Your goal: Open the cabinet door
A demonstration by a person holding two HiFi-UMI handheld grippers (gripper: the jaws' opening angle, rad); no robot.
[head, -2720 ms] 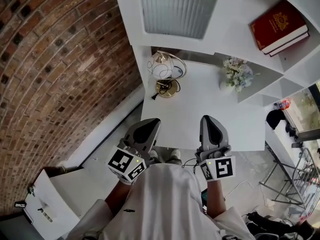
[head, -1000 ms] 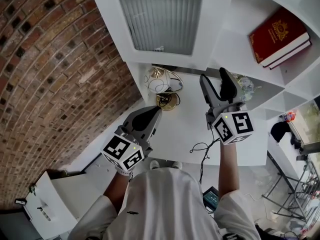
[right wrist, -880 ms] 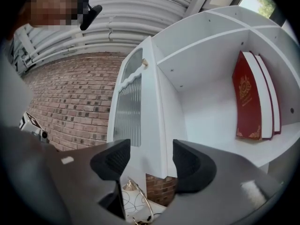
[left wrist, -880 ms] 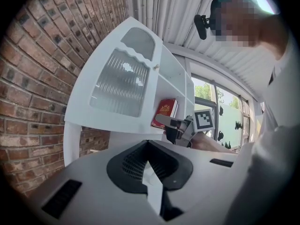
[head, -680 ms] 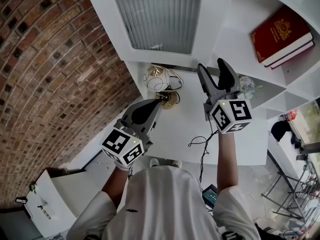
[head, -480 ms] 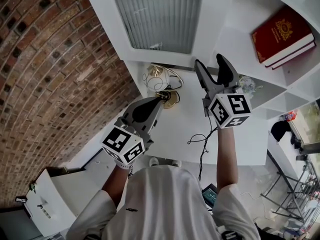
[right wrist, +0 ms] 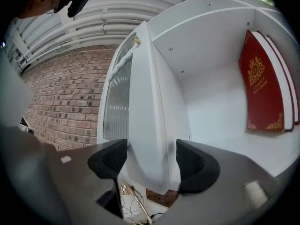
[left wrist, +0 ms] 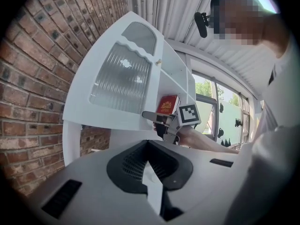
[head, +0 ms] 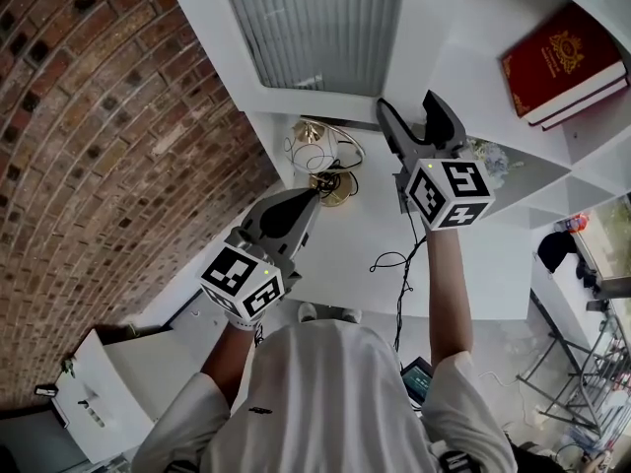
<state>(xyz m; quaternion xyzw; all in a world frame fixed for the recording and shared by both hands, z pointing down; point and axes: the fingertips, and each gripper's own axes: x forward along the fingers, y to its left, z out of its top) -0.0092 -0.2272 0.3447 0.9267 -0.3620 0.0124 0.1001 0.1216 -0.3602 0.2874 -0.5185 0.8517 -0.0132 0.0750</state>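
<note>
Cabinet door (head: 315,28), the white one with the wavy glass, hangs above the far side of the desk (head: 463,254). It looks shut. Closest to the person, the left claw (head: 311,197) is closed on nothing and points out over the desk. A little further on sits a gold wire ornament (head: 325,156), right under the door. Next comes the right claw (head: 406,106). Its jaws are opening wide. The door's bottom corner and right edge stand between them, but the pads do not seem to press on it. Beyond that is the open shelf (head: 463,57) with a red book (head: 567,62).

What could go wrong? The edge is smooth and I see no handle, so the claw could slip off if it bites too little of it. A fast swing could bump the left claw. The ornament leaves little room to dip below the door. A brick wall (head: 108,116) stands close on the left, so the door may not swing all the way round. The side toward the person, above the desk, is open.
</note>
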